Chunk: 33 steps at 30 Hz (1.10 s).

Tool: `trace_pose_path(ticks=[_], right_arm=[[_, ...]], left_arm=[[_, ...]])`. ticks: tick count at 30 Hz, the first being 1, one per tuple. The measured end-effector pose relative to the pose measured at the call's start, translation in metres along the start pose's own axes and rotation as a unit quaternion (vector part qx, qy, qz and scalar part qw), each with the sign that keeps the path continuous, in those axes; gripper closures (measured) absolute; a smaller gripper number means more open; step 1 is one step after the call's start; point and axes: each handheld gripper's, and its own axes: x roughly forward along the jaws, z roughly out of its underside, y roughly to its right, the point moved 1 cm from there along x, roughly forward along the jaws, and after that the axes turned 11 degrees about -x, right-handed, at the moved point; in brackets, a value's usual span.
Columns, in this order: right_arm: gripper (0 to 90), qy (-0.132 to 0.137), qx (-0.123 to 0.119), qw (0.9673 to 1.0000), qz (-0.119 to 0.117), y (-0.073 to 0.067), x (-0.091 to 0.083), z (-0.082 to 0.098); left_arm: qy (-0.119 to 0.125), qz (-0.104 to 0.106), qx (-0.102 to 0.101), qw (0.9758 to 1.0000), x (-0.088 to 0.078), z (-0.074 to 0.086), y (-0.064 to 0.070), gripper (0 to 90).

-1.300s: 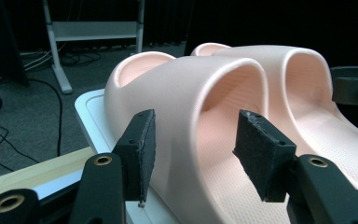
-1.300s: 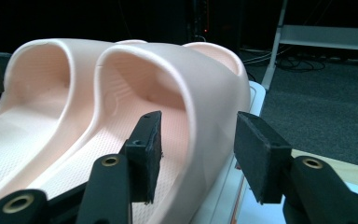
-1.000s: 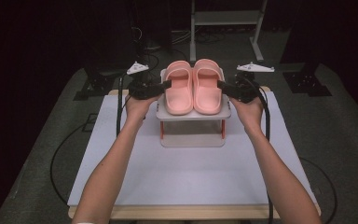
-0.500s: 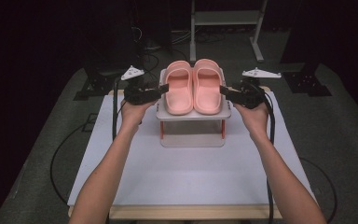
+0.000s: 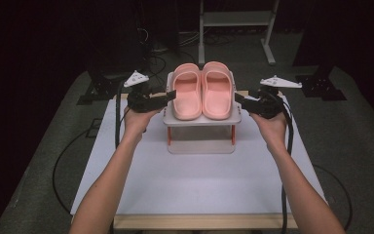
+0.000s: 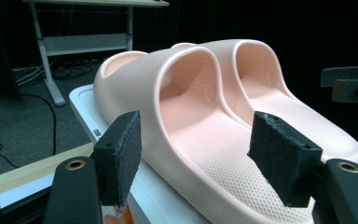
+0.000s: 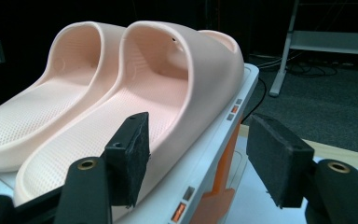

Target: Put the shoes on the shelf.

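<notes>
Both tongs released: left gripper [image 5: 171, 93] and right gripper [image 5: 235, 97] flank the small white two-tier rack [image 5: 202, 120] near the desk's far edge. Pale pink foam slides [image 5: 202, 90] sit on top, long axes front-to-back, each gripper equally close to its nearer slide.

I'm looking along my left gripper [image 6: 193, 163] here, jaws sitting wide apart with the near pink slide sandal [image 6: 191, 135] lying between the pads [image 6: 121, 154], not touching. Its twin [image 6: 279, 88] is sitting right beside it on the white shelf [image 6: 86, 105]. The other gripper [image 6: 352, 84] is poking in at right.
</notes>
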Motion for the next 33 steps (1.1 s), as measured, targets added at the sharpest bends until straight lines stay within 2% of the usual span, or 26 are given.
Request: trace_pose_path(ticks=[8, 10, 24, 33], right_arm=[[36.7, 0.005, 0.003, 1.0, -0.004, 0.002, -0.009, 0.009], [35.3, 0.007, 0.003, 1.0, -0.002, 0.002, -0.012, 0.011], [30.5, 0.018, 0.002, 0.9998, -0.005, 0.001, -0.029, 0.026], [27.6, 0.021, -0.001, 0.9998, -0.006, -0.003, -0.035, 0.034]], left_arm=[[0.002, 0.002, 0.001, 1.0, -0.006, 0.005, 0.001, 30.3], [-0.001, 0.008, -0.005, 1.0, -0.007, 0.008, 0.0, 29.9], [0.014, 0.01, 0.002, 0.9998, -0.025, 0.024, 0.002, 21.6], [0.026, 0.015, -0.004, 0.9996, -0.037, 0.036, -0.001, 17.8]])
